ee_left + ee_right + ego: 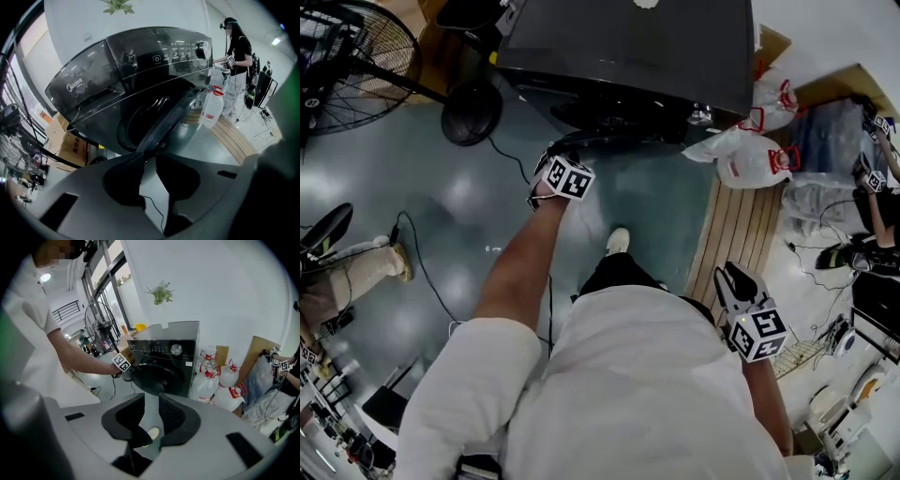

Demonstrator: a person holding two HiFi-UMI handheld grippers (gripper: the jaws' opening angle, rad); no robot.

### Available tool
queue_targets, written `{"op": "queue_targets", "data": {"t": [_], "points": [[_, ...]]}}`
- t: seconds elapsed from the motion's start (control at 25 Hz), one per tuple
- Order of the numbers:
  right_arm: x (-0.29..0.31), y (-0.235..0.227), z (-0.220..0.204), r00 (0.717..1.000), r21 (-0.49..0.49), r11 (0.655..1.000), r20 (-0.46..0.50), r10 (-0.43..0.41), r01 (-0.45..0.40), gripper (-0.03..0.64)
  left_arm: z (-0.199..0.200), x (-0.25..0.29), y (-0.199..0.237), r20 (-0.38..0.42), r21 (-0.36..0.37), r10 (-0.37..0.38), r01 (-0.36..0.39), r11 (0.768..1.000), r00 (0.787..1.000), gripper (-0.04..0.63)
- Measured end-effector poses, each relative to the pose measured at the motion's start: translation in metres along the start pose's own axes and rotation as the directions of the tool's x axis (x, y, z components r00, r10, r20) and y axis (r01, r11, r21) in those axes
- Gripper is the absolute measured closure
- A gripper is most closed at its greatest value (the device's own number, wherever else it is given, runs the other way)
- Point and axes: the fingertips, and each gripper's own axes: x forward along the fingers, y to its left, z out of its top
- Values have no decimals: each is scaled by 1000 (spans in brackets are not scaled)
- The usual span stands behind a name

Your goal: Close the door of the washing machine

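Note:
The black front-loading washing machine stands straight ahead. Its round door hangs partly open, swung toward me. My left gripper reaches out to the door's free rim. The rim meets the very tips of its jaws, which stand a little apart, with floor and a cable showing through the gap. My right gripper stays back by my hip, open and holding nothing.
A standing fan and its round base are at the left of the machine. White bags and a slatted wooden platform lie to the right. Another person stands beyond the bags. My shoe is on the grey floor.

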Motion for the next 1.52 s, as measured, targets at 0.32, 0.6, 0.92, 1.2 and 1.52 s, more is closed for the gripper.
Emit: {"op": "queue_targets", "data": {"t": [0.32, 0.6, 0.92, 1.2, 1.52], "points": [[5, -6, -1, 1000, 15, 1000, -23, -16, 17, 514, 24, 17, 27, 24, 8, 39, -39, 999, 999, 511], [9, -14, 4, 999, 26, 999, -22, -34, 34, 514, 41, 31, 42, 43, -32, 56, -55, 998, 997, 515], [11, -21, 6, 998, 41, 998, -24, -54, 55, 514, 63, 42, 55, 57, -64, 65, -61, 996, 996, 526], [9, -25, 4, 997, 62, 996, -24, -69, 71, 515, 66, 44, 58, 70, -85, 73, -67, 994, 995, 525], [4, -22, -5, 998, 59, 997, -40, -53, 55, 517, 69, 41, 55, 62, -62, 58, -54, 997, 996, 522]]}}
